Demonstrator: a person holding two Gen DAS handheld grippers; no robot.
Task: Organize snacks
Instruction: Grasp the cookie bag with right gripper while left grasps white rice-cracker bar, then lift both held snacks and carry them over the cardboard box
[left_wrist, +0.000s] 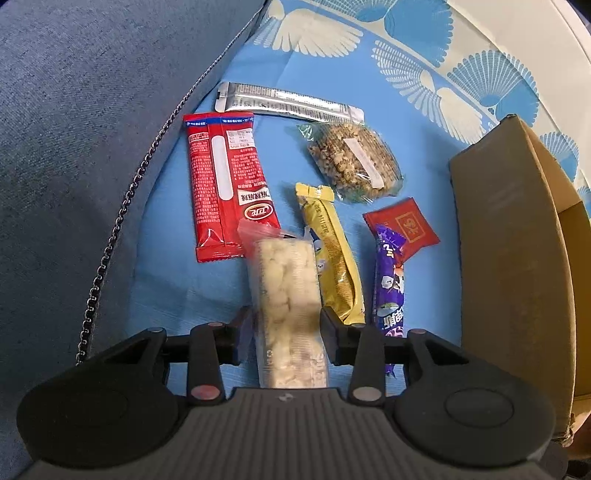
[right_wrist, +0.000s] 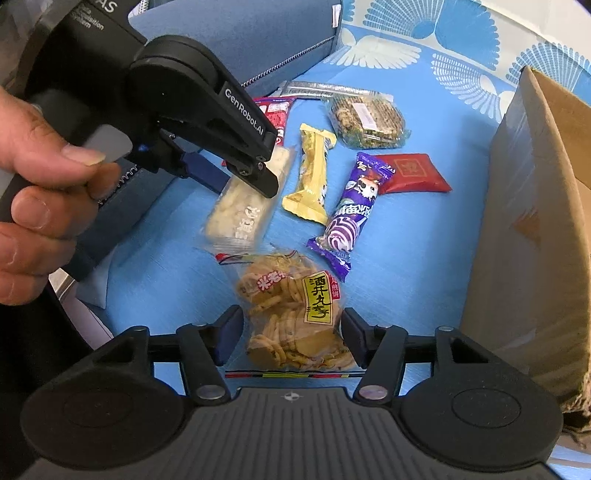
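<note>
A bright blue cloth (left_wrist: 177, 295) printed with white fan shapes covers the surface; a grey-blue cushion (left_wrist: 81, 129), perhaps a sofa's, lies beside it; lighting is even.

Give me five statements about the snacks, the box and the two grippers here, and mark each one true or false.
1. The left gripper has the pale rice-puff bar between its fingers. True.
2. The right gripper straddles the purple packet. False: it straddles the clear bag of crackers.
3. The cardboard box stands at the right of the snacks. True.
4. The yellow bar lies inside the box. False: it lies on the blue cloth.
5. The red packet lies beside the silver stick pack. True.
</note>
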